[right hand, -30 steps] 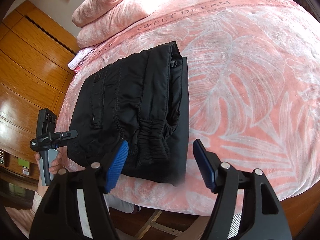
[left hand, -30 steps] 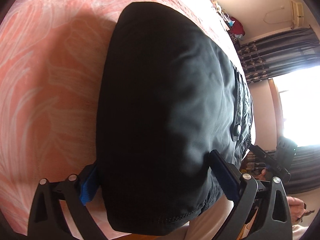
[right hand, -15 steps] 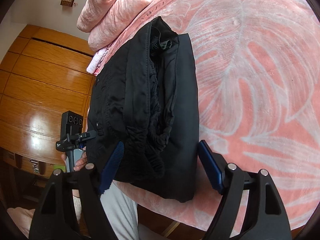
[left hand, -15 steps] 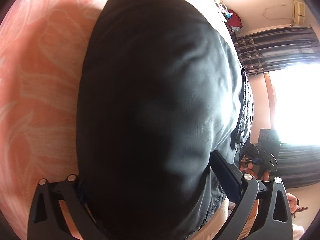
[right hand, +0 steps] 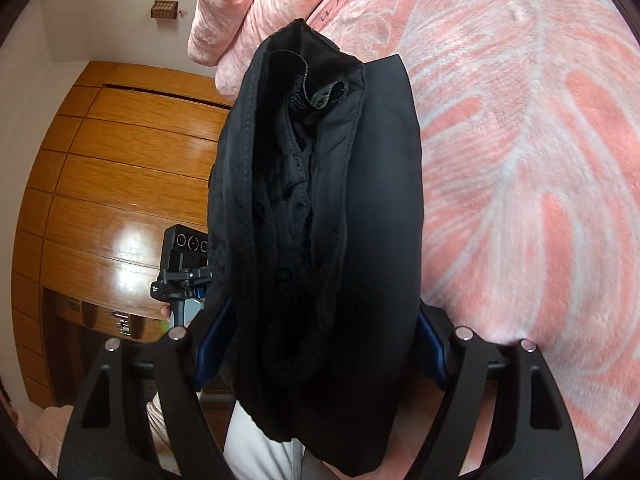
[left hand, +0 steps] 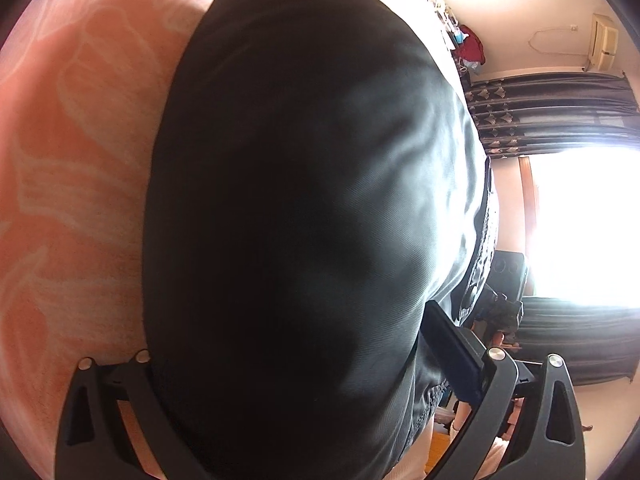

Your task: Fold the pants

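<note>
The folded black pants (left hand: 300,160) lie in a thick stack on the pink leaf-patterned bed cover (left hand: 80,160). My left gripper (left hand: 288,332) is pushed over one end of the stack; the cloth bulges between its wide jaws and hides the left finger. From the opposite end, the right wrist view looks into the stacked layers and elastic waistband of the pants (right hand: 380,200). My right gripper (right hand: 324,312) straddles that end. Its jaws are closing with the stack filling the gap between the blue pads. Each hand-held gripper shows small in the other's view.
A heap of pink bedding (right hand: 248,20) lies past the pants. A wooden wardrobe (right hand: 120,180) stands beyond the bed edge, and the person's light trousers (right hand: 260,440) show below. A bright window (left hand: 580,220) with dark curtains (left hand: 552,112) fills the far side.
Both grippers have pushed in over the pants from opposite ends. The right one dropped and levelled out, and the stack now sits between its fingers. The cloth now covers the left gripper's left finger.
</note>
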A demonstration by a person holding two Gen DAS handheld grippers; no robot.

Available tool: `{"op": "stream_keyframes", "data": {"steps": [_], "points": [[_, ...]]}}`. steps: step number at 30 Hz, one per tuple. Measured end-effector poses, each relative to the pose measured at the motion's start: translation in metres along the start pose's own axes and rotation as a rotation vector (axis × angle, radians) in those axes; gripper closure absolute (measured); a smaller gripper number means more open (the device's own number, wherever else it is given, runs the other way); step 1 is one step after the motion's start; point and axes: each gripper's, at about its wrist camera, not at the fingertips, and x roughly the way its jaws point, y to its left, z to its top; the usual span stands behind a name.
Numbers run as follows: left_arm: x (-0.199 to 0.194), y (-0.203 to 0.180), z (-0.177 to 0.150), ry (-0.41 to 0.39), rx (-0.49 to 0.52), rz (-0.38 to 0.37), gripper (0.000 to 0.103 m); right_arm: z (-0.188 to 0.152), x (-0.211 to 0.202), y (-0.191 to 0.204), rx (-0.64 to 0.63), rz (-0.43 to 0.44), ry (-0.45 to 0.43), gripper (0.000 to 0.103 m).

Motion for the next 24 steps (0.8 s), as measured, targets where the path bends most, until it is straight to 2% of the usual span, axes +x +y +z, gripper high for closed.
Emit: {"op": "stream_keyframes", "data": {"steps": [1,3,4,6,7,9,15,20,24], "points": [[0.0,0.001,0.0,0.0,-0.006,-0.006,0.003,0.001,0.002,0.001,-0.009,-0.002,-0.002,0.037],[-0.001,0.003,0.001,-0.01,-0.019,-0.014,0.006,-0.003,-0.001,0.002,-0.017,0.008,-0.02,0.051],[-0.002,0.003,0.0,-0.02,-0.02,-0.009,0.008,-0.005,-0.003,0.004,-0.03,0.008,-0.029,0.054],[-0.005,-0.002,-0.002,-0.046,-0.006,0.003,0.021,-0.011,-0.006,0.015,-0.067,-0.015,-0.044,0.061],[-0.008,-0.004,-0.005,-0.062,0.003,0.003,0.026,-0.013,-0.007,0.022,-0.093,-0.029,-0.05,0.062],[-0.015,-0.009,-0.008,-0.082,0.023,0.003,0.043,-0.015,-0.008,0.037,-0.137,-0.052,-0.06,0.064],[-0.026,-0.023,-0.014,-0.146,0.035,0.024,0.063,-0.013,-0.013,0.079,-0.26,-0.107,-0.077,0.066],[-0.045,-0.043,-0.014,-0.228,0.1,0.006,0.067,0.012,-0.029,0.096,-0.327,-0.124,-0.124,0.066],[-0.053,-0.057,0.009,-0.278,0.127,-0.01,0.067,0.05,-0.033,0.1,-0.363,-0.135,-0.147,0.066]]}}
